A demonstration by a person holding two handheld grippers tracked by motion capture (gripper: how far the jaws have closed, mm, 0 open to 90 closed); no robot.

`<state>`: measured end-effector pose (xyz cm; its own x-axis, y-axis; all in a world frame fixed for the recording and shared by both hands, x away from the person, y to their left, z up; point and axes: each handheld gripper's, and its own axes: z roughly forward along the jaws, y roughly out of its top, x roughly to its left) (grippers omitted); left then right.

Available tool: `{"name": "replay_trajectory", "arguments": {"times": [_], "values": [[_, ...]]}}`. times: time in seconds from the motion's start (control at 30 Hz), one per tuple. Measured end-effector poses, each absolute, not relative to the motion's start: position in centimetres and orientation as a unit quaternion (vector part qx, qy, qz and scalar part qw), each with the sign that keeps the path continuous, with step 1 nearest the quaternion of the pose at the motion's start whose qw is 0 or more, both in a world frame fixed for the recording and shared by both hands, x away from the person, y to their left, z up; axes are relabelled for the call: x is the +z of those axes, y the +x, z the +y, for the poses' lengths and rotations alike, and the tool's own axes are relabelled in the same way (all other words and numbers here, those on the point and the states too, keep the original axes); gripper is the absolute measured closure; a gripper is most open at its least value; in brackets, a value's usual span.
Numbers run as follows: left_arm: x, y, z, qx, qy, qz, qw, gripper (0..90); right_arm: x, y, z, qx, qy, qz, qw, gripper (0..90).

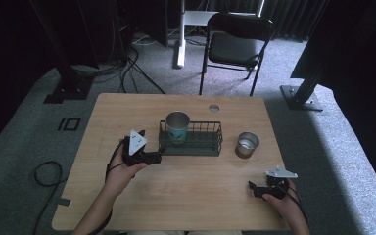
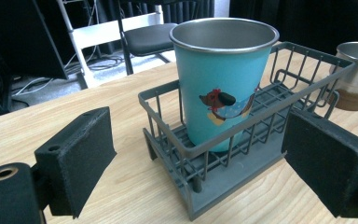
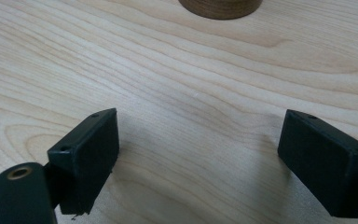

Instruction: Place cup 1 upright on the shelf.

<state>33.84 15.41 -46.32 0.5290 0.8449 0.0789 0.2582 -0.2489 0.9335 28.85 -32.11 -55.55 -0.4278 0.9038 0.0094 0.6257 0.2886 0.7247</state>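
Wooden table point(image 1: 127, 196), dark room behind. Teal cup point(image 1: 177, 127) stands upright in wire basket point(image 1: 210, 142), left end; done, as I read it. Steel cup point(image 1: 247, 145) at basket's 3 o'clock is still outside. Count: two cups, one basket. Left gripper point(image 1: 155, 157) spread, empty, at basket's 8 o'clock. Right gripper point(image 1: 255, 190) spread, empty.

Table point(image 1: 142, 196): light wood top, rounded corners, visible grain, with a small round grommet hole point(image 1: 214, 107) at about 1 o'clock near the far edge. Directly on it: a dark grey wire basket point(image 1: 203, 140) near centre; a short steel cup point(image 1: 247, 144) just beside the basket at 3 o'clock, standing upright.
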Motion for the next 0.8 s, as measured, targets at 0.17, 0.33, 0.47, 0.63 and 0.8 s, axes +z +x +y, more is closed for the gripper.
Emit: {"name": "replay_trajectory", "arguments": {"times": [0.17,0.33,0.47,0.63,0.8], "values": [[-46.3,33.3,16.4,0.304,0.729,0.374,0.487,10.0,-55.5,28.9,-32.1,0.336,0.493,0.775,0.207,12.1],[-46.6,33.0,17.3,0.301,0.732,0.377,0.481,10.0,-55.5,28.9,-32.1,0.336,0.493,0.775,0.207,12.1],[-47.0,32.8,18.2,0.303,0.733,0.383,0.474,10.0,-55.5,28.9,-32.1,0.336,0.493,0.775,0.207,12.1],[-47.4,32.4,19.1,0.305,0.738,0.379,0.467,10.0,-55.5,28.9,-32.1,0.336,0.493,0.775,0.207,12.1],[-47.7,31.8,20.2,0.305,0.742,0.377,0.463,10.0,-55.5,28.9,-32.1,0.336,0.493,0.775,0.207,12.1]]}}
